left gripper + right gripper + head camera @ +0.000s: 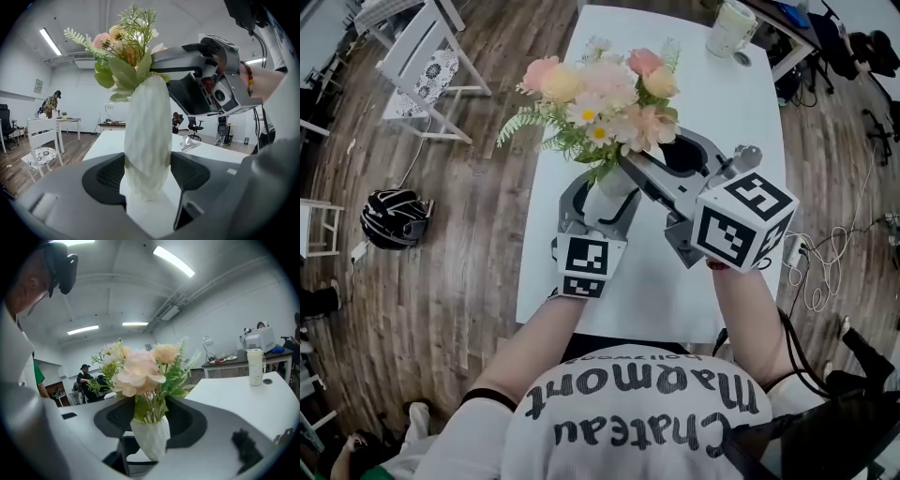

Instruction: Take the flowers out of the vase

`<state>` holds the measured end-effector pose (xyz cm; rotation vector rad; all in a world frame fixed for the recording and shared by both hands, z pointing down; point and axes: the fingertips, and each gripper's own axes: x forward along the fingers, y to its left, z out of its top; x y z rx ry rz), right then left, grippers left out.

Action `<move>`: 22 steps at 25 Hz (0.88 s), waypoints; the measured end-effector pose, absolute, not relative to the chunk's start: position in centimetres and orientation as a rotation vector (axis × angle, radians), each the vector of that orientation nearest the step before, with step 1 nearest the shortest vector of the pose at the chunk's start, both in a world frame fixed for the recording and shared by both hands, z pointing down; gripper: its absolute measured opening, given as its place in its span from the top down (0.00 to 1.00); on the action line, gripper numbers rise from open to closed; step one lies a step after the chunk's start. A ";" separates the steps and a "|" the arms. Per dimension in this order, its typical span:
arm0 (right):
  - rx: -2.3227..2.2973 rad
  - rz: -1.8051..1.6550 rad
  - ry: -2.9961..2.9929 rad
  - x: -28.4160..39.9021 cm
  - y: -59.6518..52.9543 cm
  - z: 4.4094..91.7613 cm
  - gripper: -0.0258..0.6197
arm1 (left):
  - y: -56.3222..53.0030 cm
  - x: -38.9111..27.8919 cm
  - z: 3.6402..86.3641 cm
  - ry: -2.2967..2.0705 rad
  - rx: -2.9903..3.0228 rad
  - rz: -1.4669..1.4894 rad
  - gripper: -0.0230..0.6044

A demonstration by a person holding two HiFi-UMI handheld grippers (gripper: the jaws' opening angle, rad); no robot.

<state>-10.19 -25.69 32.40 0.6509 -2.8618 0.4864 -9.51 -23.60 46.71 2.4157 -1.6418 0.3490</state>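
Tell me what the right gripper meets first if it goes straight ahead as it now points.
Likely the green stems of the pink-and-cream flower bunch, just above the white faceted vase; they stand between the open jaws of the right gripper.

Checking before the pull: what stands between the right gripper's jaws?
The flower stems, just above the mouth of the vase, stand between the open jaws of the right gripper; the right gripper view shows this.

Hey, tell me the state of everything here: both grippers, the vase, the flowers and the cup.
Left gripper: shut on the vase.
Right gripper: open, jaws either side of the stems at the vase's mouth.
Vase: upright, held.
Flowers: in the vase, not yet out.
Cup: upright at the far end of the table.
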 end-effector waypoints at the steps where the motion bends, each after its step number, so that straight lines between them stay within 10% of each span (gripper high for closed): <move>1: 0.654 0.486 -2.861 -10.3 -25.8 32.4 0.64 | -23.6 -9.4 46.7 -1.640 2.418 0.348 0.47; 22: 0.672 0.531 -2.861 -10.4 -26.6 32.5 0.90 | -23.3 -8.9 46.7 -1.610 2.448 0.342 0.47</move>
